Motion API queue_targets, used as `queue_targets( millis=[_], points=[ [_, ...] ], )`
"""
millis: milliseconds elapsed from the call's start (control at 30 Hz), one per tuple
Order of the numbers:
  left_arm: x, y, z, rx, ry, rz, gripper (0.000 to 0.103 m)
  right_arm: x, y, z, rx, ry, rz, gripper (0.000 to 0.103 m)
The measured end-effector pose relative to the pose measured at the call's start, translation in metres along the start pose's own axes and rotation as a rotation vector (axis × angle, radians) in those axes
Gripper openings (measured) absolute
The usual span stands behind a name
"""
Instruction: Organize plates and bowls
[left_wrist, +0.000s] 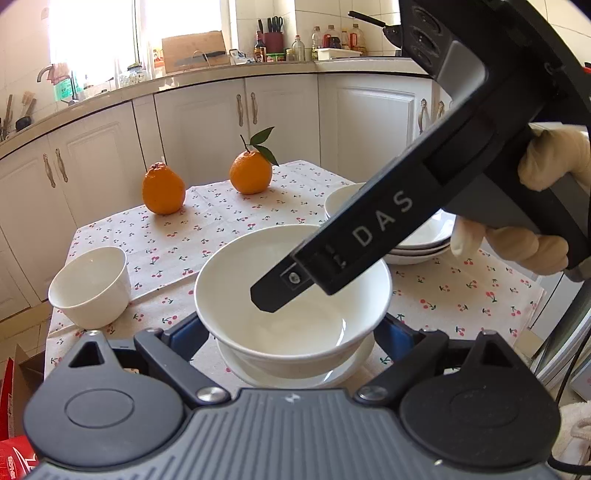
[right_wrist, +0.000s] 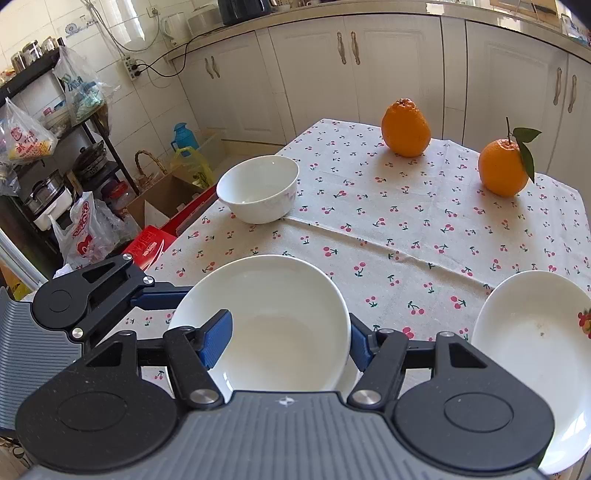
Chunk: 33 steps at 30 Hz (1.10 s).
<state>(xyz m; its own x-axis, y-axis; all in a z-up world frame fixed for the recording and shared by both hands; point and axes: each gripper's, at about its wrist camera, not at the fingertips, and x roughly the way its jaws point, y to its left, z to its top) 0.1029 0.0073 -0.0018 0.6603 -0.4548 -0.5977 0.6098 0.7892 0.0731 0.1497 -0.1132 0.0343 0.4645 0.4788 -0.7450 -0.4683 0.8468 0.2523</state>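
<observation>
Over the near edge of the table, the bowl sits above a plate; whether they touch, I can't tell. Right claw is clenched on the bowl's wall, one blue pad inside, the other outside. Left claw straddles the bowl, fingers wide on either side under the rim, but whether they press, can't tell. Small bowl stands well off left, stacked plates right.
</observation>
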Motion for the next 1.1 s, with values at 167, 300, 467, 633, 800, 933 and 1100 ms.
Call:
queue_targets(
  millis=[167,300,467,633,800,933,1100],
  points=[
    [0.006,0.001,-0.001,-0.009,0.01,-0.013,0.095,0.003,-0.005,-0.002,0.013,0.01,-0.001,0.07],
    [0.01,0.002,-0.001,-0.011,0.018,-0.019,0.095,0.006,-0.008,-0.003,0.019,0.019,-0.002,0.07],
    [0.014,0.004,-0.003,-0.016,0.032,-0.02,0.095,0.011,-0.009,-0.003,0.022,0.026,-0.001,0.07],
    [0.016,0.008,-0.004,-0.031,0.038,-0.029,0.095,0.013,-0.009,-0.002,0.011,0.021,0.0,0.07],
    [0.017,0.008,-0.004,-0.035,0.037,-0.034,0.095,0.012,-0.009,-0.002,0.01,0.024,0.0,0.07],
    [0.017,0.01,-0.004,-0.041,0.039,-0.038,0.095,0.013,-0.009,-0.001,0.006,0.025,-0.002,0.07],
    [0.017,0.01,-0.004,-0.046,0.04,-0.04,0.095,0.013,-0.007,-0.002,-0.006,0.024,-0.008,0.07]
  ],
)
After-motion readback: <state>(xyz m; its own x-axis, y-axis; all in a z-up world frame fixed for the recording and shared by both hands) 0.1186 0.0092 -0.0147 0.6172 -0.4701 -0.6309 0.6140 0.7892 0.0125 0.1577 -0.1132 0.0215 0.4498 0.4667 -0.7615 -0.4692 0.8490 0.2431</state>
